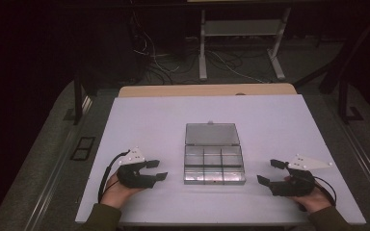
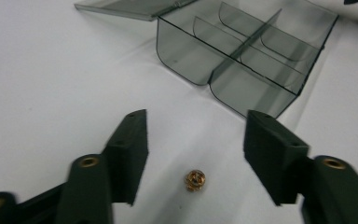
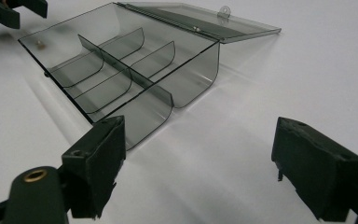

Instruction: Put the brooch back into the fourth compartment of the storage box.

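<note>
Right, high view: clear compartment box (image 1: 214,163) sits mid-table (image 1: 139,120), lid (image 1: 212,134) flipped flat open at its 12 o'clock side. Left tongs (image 1: 161,170) at the box's 9 o'clock, near but apart, tips pointing twd it. Right tongs (image 1: 267,172) at its 3 o'clock, also apart, tips facing in. Person's hands come up from 6 o'clock, one per tool.

Left gripper view: small brass bead (image 2: 195,180) lies on the white table between the two black jaws, nearer their base, touching neither. Jaws roughly half apart, nothing pinched. Box (image 2: 247,51) ahead at 1 o'clock, dividers visible, compartments look bare.

Right gripper view: tongs (image 3: 228,154) spread wide, nothing btwn them, just bare table. Box (image 3: 121,70) ahead at 11 o'clock, lid (image 3: 200,18) lying flat beyond it. Left tongs' tips (image 3: 14,11) peek in at far 10 o'clock.
</note>
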Demonstrator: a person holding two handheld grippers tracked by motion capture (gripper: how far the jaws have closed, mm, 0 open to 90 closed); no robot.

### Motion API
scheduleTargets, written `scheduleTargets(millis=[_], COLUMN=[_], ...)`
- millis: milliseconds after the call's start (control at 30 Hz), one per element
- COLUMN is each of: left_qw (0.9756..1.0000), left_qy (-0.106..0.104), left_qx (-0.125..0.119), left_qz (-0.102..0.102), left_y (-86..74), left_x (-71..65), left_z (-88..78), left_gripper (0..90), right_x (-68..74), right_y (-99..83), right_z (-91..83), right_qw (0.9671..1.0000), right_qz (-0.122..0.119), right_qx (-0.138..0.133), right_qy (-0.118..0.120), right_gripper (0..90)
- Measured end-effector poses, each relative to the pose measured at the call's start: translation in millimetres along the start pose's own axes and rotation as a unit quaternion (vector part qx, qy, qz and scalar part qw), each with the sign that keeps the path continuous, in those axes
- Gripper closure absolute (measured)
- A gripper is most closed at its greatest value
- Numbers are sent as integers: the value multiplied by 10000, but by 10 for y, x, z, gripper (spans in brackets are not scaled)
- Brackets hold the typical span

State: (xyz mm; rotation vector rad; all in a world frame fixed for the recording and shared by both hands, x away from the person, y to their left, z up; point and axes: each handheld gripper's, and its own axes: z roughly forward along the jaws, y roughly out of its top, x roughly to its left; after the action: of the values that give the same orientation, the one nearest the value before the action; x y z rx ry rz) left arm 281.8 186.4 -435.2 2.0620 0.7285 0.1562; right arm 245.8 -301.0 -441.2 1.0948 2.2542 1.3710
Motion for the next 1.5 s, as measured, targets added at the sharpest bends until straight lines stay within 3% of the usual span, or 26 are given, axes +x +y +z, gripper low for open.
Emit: scheduleTargets(millis=[267, 633, 1167, 1500], left_qw=[9992, 9971, 9951, 9943], left_qy=[14, 42, 257, 297], left_qx=[396, 737, 915, 979], left_qz=[43, 172, 276, 308], left_y=[-26, -36, -29, -13], left_x=[-5, -35, -62, -77], left_z=[56, 127, 156, 159], left_gripper=[563, 660, 771, 794], right_x=[2, 7, 8, 8], right_y=[2, 1, 0, 1], right_z=[1, 7, 9, 8], right_qw=[10000, 10000, 10000, 10000], right_qz=[-21, -47, -47, -49], right_qx=[4, 21, 30, 26], right_qy=[-12, 10, 11, 10], right_gripper=[175, 175, 175, 175])
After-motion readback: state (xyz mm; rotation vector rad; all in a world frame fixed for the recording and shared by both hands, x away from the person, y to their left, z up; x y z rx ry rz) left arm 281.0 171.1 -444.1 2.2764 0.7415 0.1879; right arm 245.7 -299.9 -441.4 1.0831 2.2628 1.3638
